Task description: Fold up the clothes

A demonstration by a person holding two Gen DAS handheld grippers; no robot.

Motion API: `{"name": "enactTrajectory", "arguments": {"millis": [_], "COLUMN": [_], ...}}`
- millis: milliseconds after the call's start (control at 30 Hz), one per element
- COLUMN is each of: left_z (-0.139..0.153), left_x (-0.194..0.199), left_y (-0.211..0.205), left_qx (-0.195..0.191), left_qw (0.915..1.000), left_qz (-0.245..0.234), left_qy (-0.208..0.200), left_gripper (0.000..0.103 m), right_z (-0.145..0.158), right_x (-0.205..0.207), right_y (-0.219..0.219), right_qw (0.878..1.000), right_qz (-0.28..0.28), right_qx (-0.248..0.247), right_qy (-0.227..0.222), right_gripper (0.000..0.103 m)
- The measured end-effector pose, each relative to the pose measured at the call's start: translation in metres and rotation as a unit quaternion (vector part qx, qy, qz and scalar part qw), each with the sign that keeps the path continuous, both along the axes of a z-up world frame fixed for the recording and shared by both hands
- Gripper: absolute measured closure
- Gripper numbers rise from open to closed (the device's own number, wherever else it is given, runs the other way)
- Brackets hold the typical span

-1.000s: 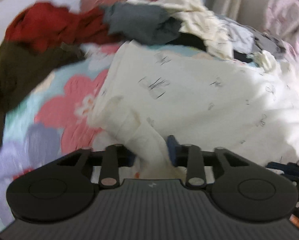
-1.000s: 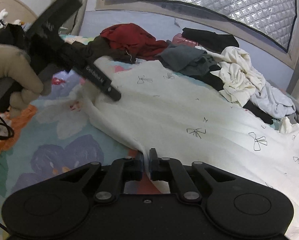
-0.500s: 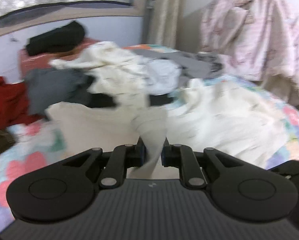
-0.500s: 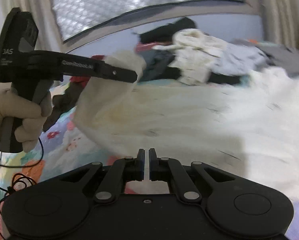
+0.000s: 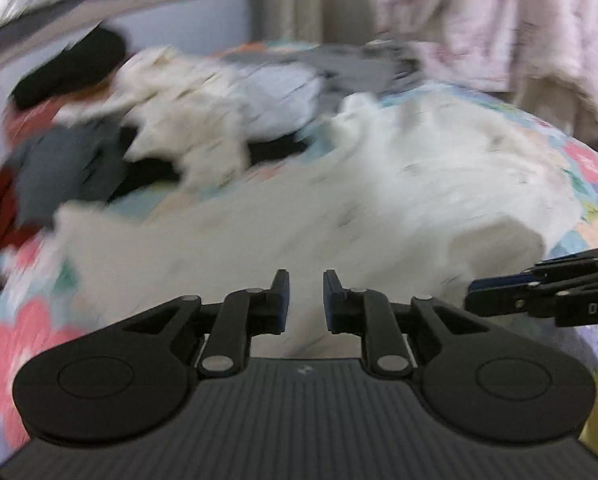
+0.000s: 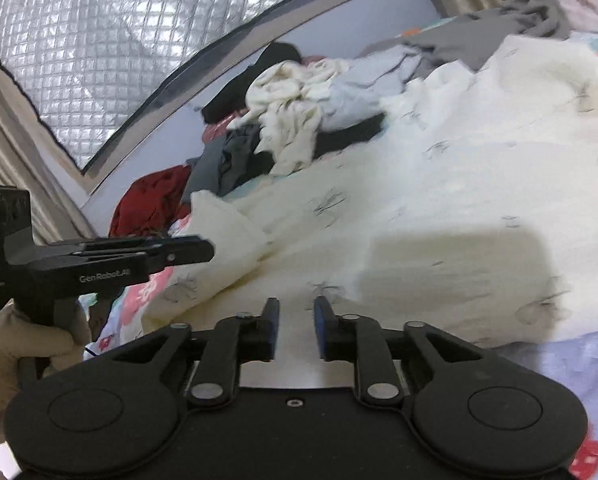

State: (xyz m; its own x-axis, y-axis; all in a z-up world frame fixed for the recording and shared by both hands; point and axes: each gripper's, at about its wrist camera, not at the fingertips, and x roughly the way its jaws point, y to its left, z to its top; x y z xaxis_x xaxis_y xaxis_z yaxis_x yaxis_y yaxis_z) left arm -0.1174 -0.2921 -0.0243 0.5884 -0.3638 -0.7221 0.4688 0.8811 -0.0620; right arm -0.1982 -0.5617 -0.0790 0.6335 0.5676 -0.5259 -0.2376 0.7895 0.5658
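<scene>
Cream cloth with small dark bow prints fills the lower middle of both wrist views: the cream garment [image 6: 439,200] lies spread on the bed [image 6: 571,356], with a fold of it running toward the left of the right wrist frame. Nearest us in that frame, our right gripper [image 6: 295,326] has just been opening; its blue-padded fingers [image 6: 273,320] stand a little apart over the cloth and press on nothing. In the left wrist frame our left gripper [image 5: 305,300] shows the same narrow gap, with cloth behind it but none pinched; its jaws have just opened slightly. That view is badly blurred. At the left of the right wrist frame we see the left gripper side-on in a gloved hand [image 6: 23,356]. Farther up, a heap of clothes [image 6: 291,120] sits by the wall.
</scene>
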Motion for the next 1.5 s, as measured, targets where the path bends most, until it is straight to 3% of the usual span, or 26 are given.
{"name": "enactTrajectory", "arguments": {"millis": [133,200,267,333,433,467,500,533,567,600,733,867,1133,1267,1500], "left_z": [0.000,-0.003,-0.008,-0.015,-0.028,-0.033,-0.038,-0.041,-0.043,-0.045,-0.040,-0.025,-0.032,-0.036,-0.038], "left_x": [0.001,-0.001,-0.003,-0.005,-0.005,-0.005,-0.002,0.000,0.002,0.004,0.010,0.009,-0.003,-0.009,-0.005], "left_y": [0.028,0.025,0.017,0.008,-0.003,-0.007,-0.010,-0.010,-0.007,-0.004,0.015,0.027,0.023,0.018,0.034], "left_qx": [-0.012,0.000,-0.003,-0.008,0.009,0.020,0.037,0.046,0.051,0.056,0.003,0.001,-0.024,-0.002,-0.024], "left_qw": [0.9994,0.9997,0.9991,0.9979,0.9979,0.9978,0.9976,0.9975,0.9974,0.9974,0.9990,0.9998,0.9985,0.9984,0.9979], "left_qz": [0.027,0.012,-0.015,-0.037,-0.047,-0.049,-0.051,-0.049,-0.046,-0.042,-0.016,-0.016,-0.038,-0.049,-0.033], "left_qy": [0.017,0.022,0.040,0.053,0.044,0.039,0.027,0.022,0.020,0.018,0.041,0.012,0.030,0.027,0.050], "left_gripper": [0.057,0.051,0.032,0.029,0.029,0.035,0.046,0.073,0.078,0.078,0.079,0.079,0.079,0.079,0.079], "right_z": [-0.006,-0.009,-0.011,-0.011,-0.009,-0.009,-0.008,-0.007,-0.006,-0.005,-0.005,-0.003,-0.003,-0.013,-0.022], "right_x": [0.009,0.011,0.011,0.007,0.006,0.004,0.004,0.003,0.002,0.001,0.001,0.008,0.015,0.019,0.021], "right_y": [0.021,0.033,0.040,0.040,0.035,0.032,0.031,0.029,0.027,0.026,0.025,0.031,0.043,0.042,0.046], "right_qw": [1.000,0.999,0.999,0.999,0.999,0.999,0.999,0.999,1.000,1.000,0.999,0.999,0.990,0.985,0.984], "right_qz": [0.029,0.043,0.050,0.046,0.034,0.030,0.026,0.022,0.018,0.012,0.001,-0.013,0.002,-0.022,-0.026], "right_qx": [0.009,0.001,-0.004,-0.002,0.003,0.003,0.003,0.001,-0.001,-0.005,-0.005,0.006,0.134,0.150,0.146], "right_qy": [0.008,0.013,0.019,0.023,0.026,0.026,0.026,0.026,0.026,0.028,0.032,0.039,0.052,0.080,0.095], "right_gripper": [0.071,0.070,0.066,0.064,0.060,0.057,0.057,0.056,0.056,0.056,0.053,0.046,0.041,0.041,0.041]}}
